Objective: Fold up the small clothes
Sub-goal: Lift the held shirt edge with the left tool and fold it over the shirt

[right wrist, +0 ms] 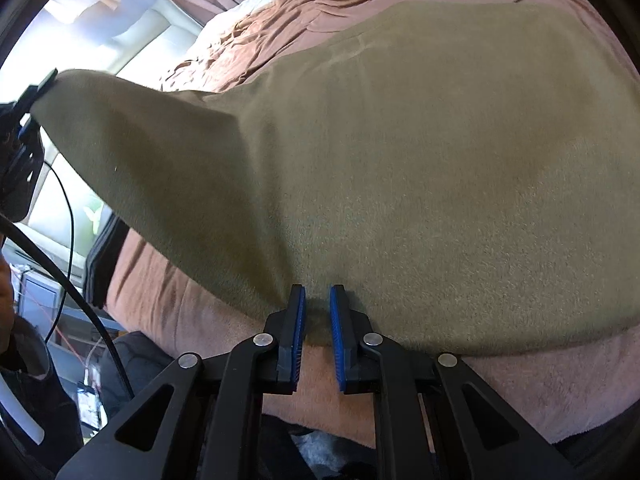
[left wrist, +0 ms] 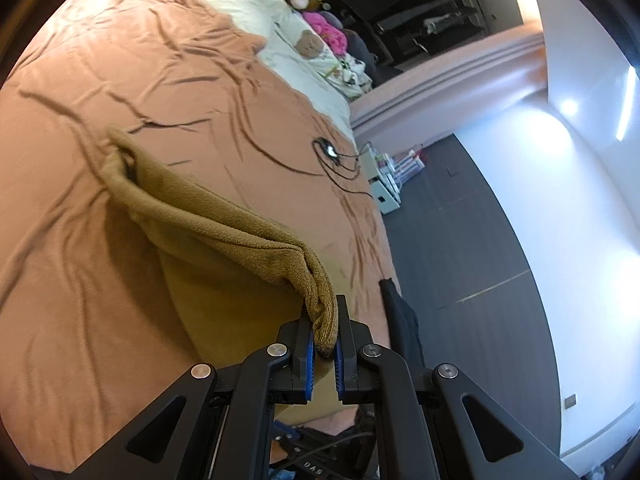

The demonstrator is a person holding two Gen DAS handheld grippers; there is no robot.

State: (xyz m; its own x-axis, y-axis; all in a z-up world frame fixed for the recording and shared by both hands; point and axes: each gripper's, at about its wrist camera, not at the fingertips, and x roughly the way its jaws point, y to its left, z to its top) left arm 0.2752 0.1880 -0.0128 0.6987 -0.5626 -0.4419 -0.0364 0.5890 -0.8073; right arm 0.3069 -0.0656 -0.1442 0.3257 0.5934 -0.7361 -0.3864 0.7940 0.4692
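Closest to my lens, my left gripper [left wrist: 325,334] pinches a bunched corner of the olive-brown cloth [left wrist: 224,216] between its blue pads [left wrist: 308,354], and that corner hangs lifted off the bed [left wrist: 80,92]. My right gripper [right wrist: 317,312] is pressed nearly together on the cloth's near hem, low against the pinkish blanket [right wrist: 540,376]; I cannot tell whether fabric is truly caught between the pads or merely lies under them. The rest of the cloth lies spread flat across the bed. The risk I see: the left grip holds only a thick, rolled wad, so a pull could let it slip free. If the right side has no real bite, the hem will stay behind and the fold will land crooked. Dragging could also rumple the blanket beneath.
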